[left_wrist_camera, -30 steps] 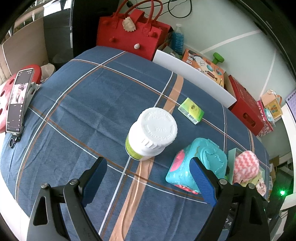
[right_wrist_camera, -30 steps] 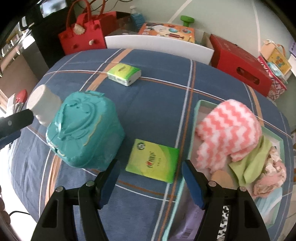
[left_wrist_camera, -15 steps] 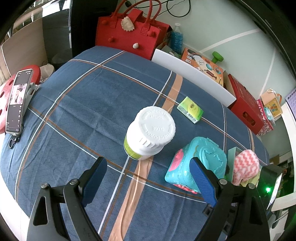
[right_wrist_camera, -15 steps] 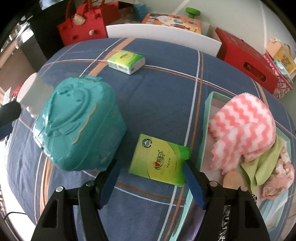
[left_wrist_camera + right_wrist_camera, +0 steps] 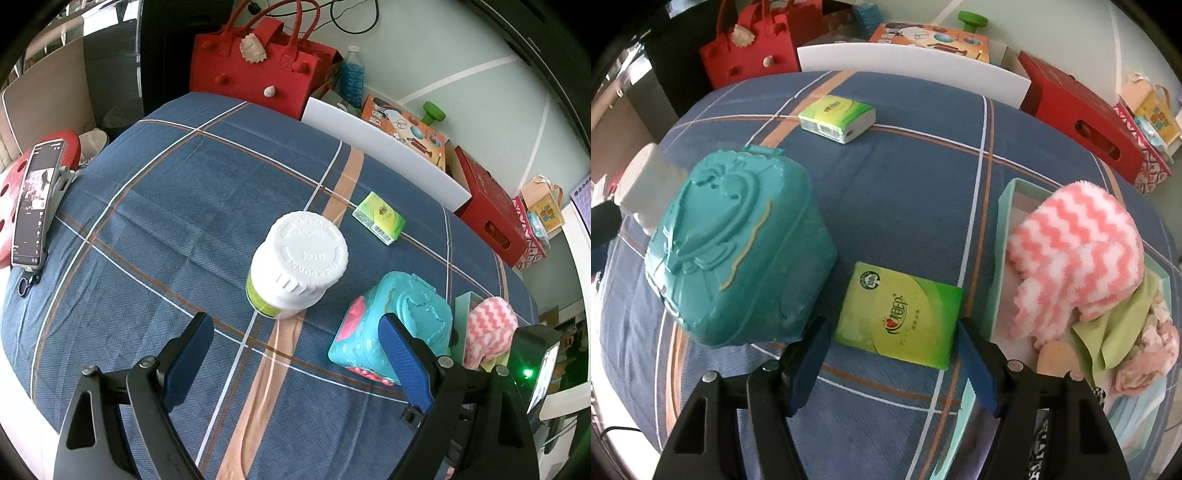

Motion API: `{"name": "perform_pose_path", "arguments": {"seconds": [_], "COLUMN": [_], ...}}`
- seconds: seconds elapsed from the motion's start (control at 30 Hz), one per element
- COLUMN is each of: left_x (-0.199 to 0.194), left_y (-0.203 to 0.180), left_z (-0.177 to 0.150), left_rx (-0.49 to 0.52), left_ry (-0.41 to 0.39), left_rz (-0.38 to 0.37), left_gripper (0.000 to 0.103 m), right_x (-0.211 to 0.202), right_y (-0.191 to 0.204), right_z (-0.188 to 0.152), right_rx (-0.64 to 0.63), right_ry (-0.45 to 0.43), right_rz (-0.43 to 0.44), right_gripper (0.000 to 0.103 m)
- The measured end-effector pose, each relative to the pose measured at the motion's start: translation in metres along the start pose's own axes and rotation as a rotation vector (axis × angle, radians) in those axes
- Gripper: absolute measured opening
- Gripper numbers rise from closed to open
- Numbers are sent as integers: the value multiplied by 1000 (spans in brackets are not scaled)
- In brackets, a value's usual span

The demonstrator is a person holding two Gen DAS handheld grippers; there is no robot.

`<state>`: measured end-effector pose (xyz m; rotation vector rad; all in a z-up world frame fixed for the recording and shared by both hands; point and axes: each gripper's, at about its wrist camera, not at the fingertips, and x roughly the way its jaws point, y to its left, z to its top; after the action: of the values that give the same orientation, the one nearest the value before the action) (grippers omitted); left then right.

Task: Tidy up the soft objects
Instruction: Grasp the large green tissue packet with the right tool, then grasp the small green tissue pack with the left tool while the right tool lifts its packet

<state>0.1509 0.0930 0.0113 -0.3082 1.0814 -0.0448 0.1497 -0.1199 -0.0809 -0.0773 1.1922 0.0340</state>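
Note:
A flat green tissue pack lies on the blue plaid cloth, right in front of my right gripper. That gripper is open, its blue pads on either side of the pack's near edge and apart from it. At the right, a mint tray holds a pink-and-white zigzag towel, a green cloth and other soft items. A second green tissue pack lies farther back. My left gripper is open with nothing in it, just short of a white-capped bottle.
A teal plastic toy case stands left of the flat pack, close to my right gripper's left finger. A phone on a stand sits at the table's left edge. A red felt bag, boxes and a white board line the far edge.
My right gripper has come closer to the flat tissue pack, which now lies between its fingertips. The left gripper has stayed where it was.

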Motion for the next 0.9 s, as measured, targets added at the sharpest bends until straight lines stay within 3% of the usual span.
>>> {"name": "perform_pose_path", "arguments": {"seconds": [0.27,0.53,0.77,0.9], "left_x": [2,-2,-19,-4], "left_y": [-1,-6,-34,-59], "left_z": [-1,4,47,74], "left_rx": [2,22,157,254], "left_ry": [4,-8,-25,20], "left_rz": [7,-34,-72,-98], "left_gripper": [91,91,91,91], "right_x": [18,0,-36,-43], "right_y": [6,-2,-29,-43], "right_z": [2,3,17,28], "right_rx": [2,23,93,113], "right_ry": [30,-7,-92,-112], "right_rz": [3,23,36,53], "right_gripper": [70,68,68,68]}}
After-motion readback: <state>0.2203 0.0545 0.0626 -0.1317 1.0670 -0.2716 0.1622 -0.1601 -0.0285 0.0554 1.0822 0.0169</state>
